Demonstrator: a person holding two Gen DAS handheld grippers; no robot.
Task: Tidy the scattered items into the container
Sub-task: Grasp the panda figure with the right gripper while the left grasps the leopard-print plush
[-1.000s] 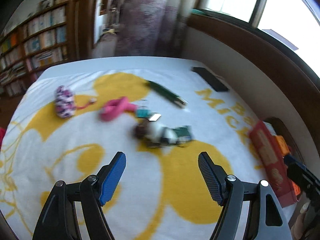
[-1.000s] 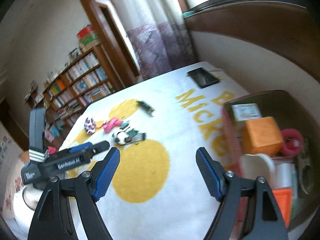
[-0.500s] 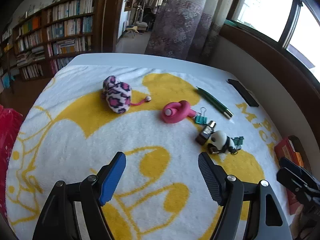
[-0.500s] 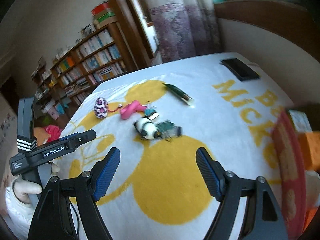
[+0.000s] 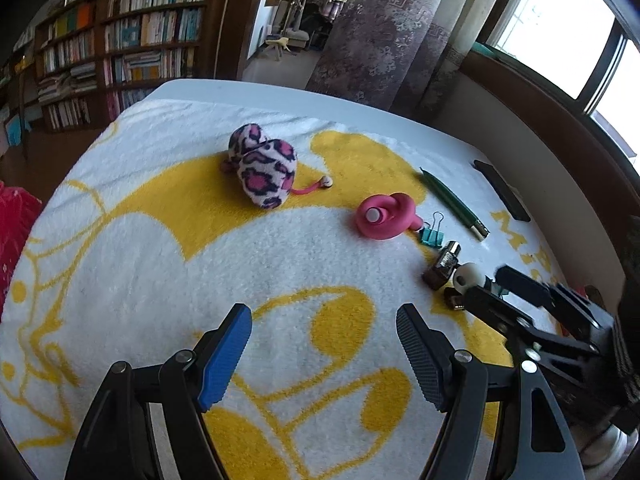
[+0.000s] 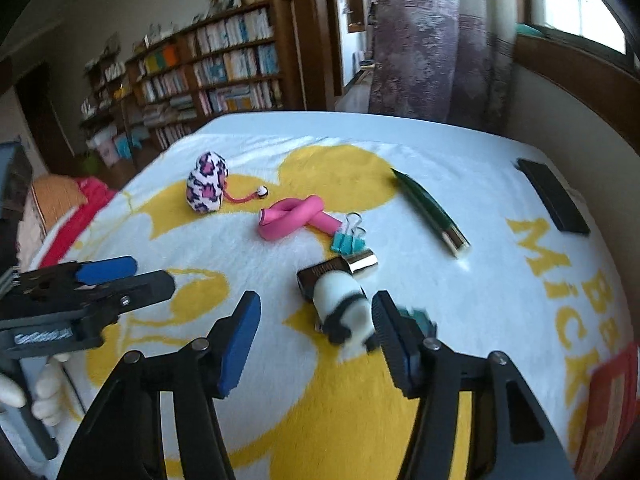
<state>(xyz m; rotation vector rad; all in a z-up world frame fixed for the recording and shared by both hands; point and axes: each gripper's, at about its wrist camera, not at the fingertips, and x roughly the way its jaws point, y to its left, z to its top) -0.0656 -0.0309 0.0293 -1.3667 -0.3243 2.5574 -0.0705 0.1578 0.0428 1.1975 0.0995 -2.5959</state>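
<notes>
Scattered items lie on a white and yellow towel (image 5: 140, 264): a pink leopard-print plush (image 5: 264, 170), a pink curled tube (image 5: 384, 216), a teal binder clip (image 5: 432, 234), a small brown bottle (image 5: 442, 266), a panda toy (image 6: 346, 310) and a green pen (image 5: 452, 204). My left gripper (image 5: 324, 344) is open over bare towel, short of the plush. My right gripper (image 6: 316, 328) is open, low over the towel, with the panda toy between its fingers near the right one. The red container's edge (image 6: 608, 392) shows at the right.
A black phone-like slab (image 6: 554, 196) lies near the far right edge of the towel. Bookshelves (image 5: 120, 52) and a curtain (image 5: 384, 36) stand behind the table. A red object (image 5: 12, 232) sits off the left edge.
Both grippers swung left, away from the container. The right gripper came down close to the panda toy; the left now faces the plush and the pink tube. Both stay open.
</notes>
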